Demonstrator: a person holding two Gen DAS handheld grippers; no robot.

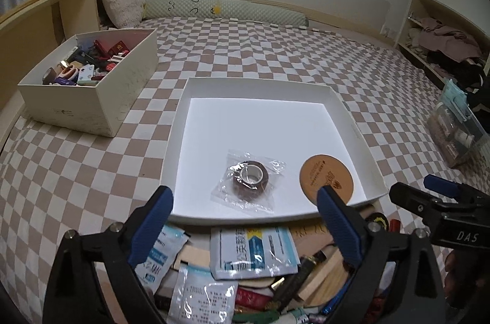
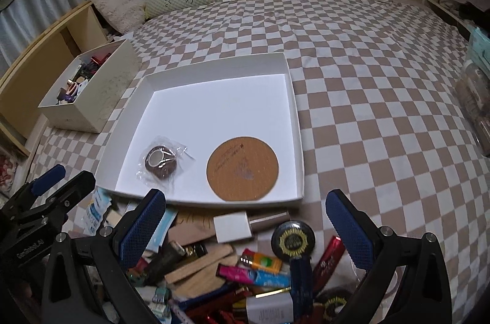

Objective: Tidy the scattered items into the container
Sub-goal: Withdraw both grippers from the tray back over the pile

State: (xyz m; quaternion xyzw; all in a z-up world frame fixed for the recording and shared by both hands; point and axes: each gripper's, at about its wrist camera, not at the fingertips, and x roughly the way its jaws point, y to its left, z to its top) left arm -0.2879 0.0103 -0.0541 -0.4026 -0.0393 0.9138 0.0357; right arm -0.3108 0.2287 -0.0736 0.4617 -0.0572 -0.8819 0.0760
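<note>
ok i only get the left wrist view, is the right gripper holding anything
Observer: No, the right gripper is open, with nothing between its fingers.
Operator: what's the dark round thing past my right finger
Observer: A round black tin with a gold emblem, lying on the pile just outside the tray.
Operator: my finger hides the cork disc edge, is it fully in
Observer: Yes, the cork disc lies flat inside the white tray, close to its front wall.

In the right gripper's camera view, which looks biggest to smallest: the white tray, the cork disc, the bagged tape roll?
1. White tray, clearly the largest.
2. Cork disc.
3. Bagged tape roll, smallest.
All three lie at similar distance, so the ranking looks reliable.
</note>
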